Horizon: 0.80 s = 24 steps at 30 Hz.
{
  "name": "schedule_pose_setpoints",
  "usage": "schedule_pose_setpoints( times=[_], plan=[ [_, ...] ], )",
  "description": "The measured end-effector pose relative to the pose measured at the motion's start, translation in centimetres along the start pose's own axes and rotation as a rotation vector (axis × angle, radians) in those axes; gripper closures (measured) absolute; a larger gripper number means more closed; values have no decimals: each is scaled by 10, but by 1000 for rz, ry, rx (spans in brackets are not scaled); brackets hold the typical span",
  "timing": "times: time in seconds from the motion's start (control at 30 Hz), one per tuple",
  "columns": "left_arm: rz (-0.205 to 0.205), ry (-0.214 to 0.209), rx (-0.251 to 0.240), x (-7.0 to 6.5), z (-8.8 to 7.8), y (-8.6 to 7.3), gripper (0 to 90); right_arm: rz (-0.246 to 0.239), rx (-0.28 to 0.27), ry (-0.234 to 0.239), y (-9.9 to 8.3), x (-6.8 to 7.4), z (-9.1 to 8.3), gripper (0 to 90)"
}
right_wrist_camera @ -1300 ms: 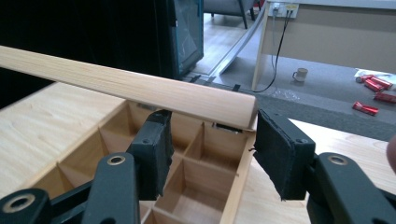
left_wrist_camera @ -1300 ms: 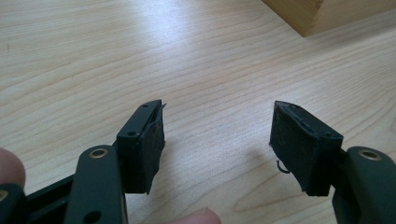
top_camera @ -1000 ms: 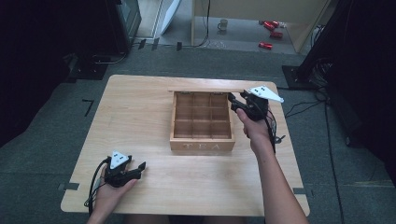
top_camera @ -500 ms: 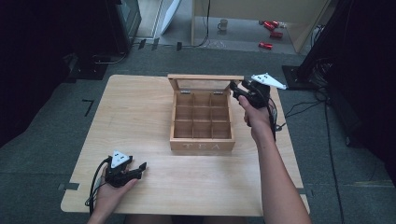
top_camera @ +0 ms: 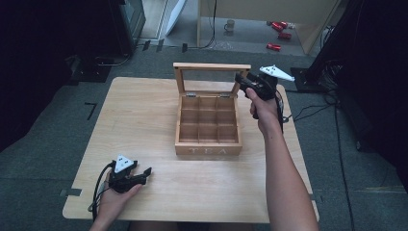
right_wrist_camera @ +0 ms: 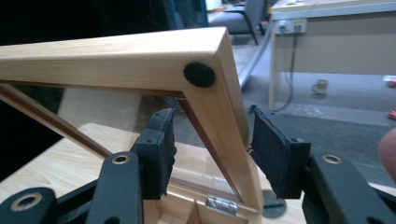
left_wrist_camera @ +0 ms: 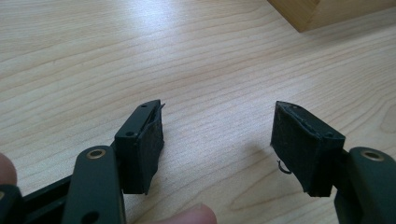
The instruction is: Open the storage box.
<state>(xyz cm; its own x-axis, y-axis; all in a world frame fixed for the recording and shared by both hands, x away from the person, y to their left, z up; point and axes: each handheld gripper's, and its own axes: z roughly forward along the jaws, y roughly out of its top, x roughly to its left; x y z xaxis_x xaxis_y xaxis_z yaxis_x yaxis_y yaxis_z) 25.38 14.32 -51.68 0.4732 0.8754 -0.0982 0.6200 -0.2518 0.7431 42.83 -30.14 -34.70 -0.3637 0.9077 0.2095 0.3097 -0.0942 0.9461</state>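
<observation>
The tabletop (top_camera: 144,125) is bare wood with wide free room over its whole left half and along the near edge; only a narrow strip stays free between the box and the right edge, and the right forearm lies over it.

The box (top_camera: 208,139) sits right of centre, nearer the far edge than the near one, its front marked TEA and its nine compartments showing. Its lid (top_camera: 211,67) stands upright on hinges at the back wall, a wooden frame around a clear pane, rising above the far edge of the tabletop.

The right gripper (top_camera: 244,83) is at the lid's right side rail. In the right gripper view the jaws straddle that rail just below the top corner with its black dot (right_wrist_camera: 199,74); small gaps show on both sides, so the pads do not press and the jaws stand released around it.

The left gripper (top_camera: 142,174) rests at the near left corner, well apart from the box, jaws released with only bare wood between them; a box corner (left_wrist_camera: 303,14) shows far off.
</observation>
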Motion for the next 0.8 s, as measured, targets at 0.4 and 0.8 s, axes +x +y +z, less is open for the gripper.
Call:
schedule_pose_setpoints(
  times=[0.4,0.8],
  plan=[
    [2,-1,1,-1,1,1,353,-21,-10,-76,14,-9,29,657],
    [3,-1,2,-1,1,1,353,-26,33,-215,28,-1,55,677]
  ],
)
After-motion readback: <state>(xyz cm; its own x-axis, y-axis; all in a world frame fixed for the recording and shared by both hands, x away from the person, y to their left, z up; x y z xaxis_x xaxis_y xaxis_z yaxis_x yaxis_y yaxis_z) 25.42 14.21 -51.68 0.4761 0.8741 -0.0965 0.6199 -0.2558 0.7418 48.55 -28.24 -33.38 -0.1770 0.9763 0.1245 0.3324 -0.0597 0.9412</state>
